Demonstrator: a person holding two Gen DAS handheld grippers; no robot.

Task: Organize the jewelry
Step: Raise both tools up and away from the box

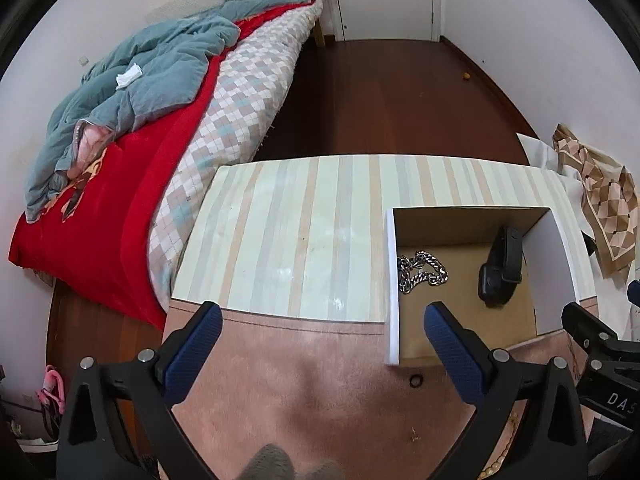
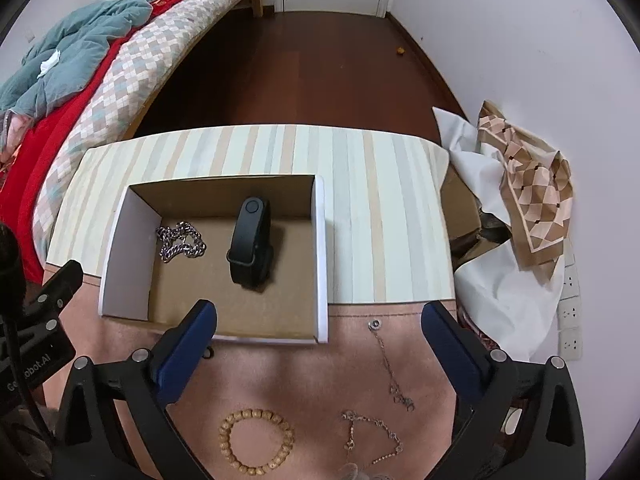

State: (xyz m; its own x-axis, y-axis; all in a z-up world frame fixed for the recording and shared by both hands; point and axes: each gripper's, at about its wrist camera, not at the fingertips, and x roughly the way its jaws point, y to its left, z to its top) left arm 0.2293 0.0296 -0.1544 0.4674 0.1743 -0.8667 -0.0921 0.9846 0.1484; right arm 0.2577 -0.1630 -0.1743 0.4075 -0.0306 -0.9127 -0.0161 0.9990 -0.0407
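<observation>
An open cardboard box (image 2: 320, 256) (image 1: 393, 280) sits on the table. Inside lie a heavy silver chain (image 2: 180, 240) (image 1: 422, 272) and a black fitness band (image 2: 252, 236) (image 1: 500, 268). On the pink mat in front lie a wooden bead bracelet (image 2: 256, 438), a thin chain with a ring pendant (image 2: 390, 364), another thin chain (image 2: 372, 436) and a small dark ring (image 1: 416, 380) (image 2: 207, 353). My right gripper (image 2: 320, 320) is open and empty, above the box's front edge. My left gripper (image 1: 322, 322) is open and empty, left of the box.
The table (image 2: 380, 200) has a striped cover and a pink mat (image 1: 300, 380). A bed (image 1: 160, 120) stands to the left. White cloth and patterned paper (image 2: 528, 192) pile up at the right, by wall sockets (image 2: 570, 316). Dark wooden floor (image 2: 300, 72) lies beyond.
</observation>
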